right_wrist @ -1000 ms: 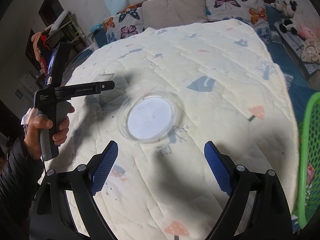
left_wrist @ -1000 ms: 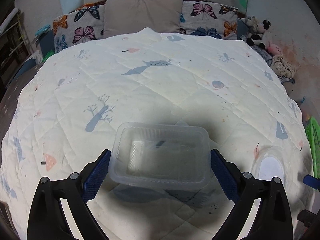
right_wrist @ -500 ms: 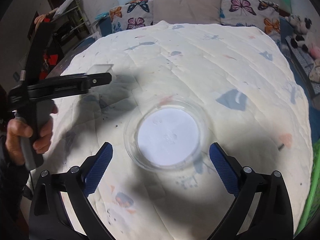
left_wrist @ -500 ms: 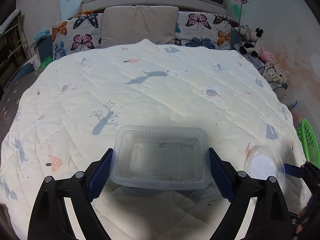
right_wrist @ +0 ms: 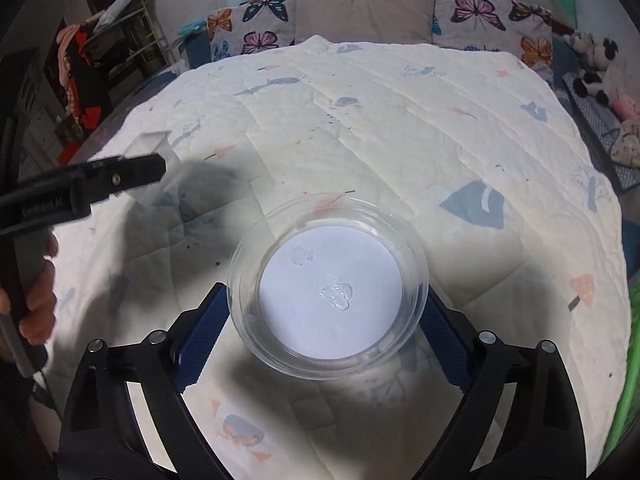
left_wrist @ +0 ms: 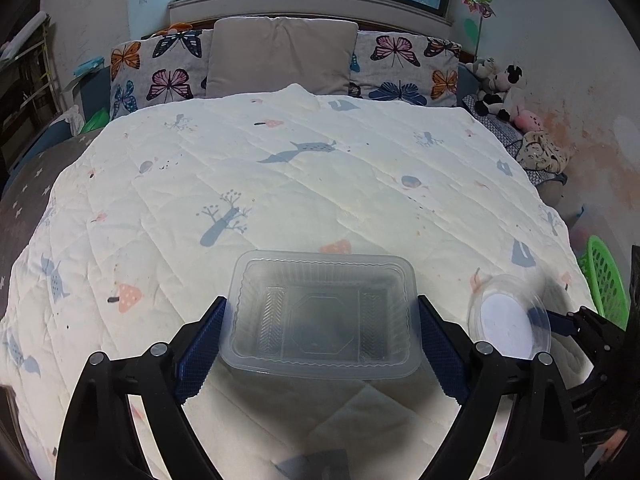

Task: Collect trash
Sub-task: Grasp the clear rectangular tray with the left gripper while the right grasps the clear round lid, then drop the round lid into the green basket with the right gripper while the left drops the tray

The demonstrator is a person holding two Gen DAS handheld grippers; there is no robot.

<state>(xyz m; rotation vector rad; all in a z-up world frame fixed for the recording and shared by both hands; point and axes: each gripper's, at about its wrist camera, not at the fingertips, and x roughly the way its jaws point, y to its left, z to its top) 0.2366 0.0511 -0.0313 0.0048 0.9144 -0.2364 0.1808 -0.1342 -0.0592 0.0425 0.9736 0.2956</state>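
1. Left gripper [left_wrist: 320,340], jaws wide, pinches a clear tray [left_wrist: 322,312] above the quilt [left_wrist: 320,180].
2. Right gripper [right_wrist: 324,332] is closing, pads against a round lid [right_wrist: 328,292] lifted off the quilt.

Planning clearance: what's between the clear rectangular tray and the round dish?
Left wrist view: only one blue-padded finger of the left gripper and bare quilt lie between tray and dish.
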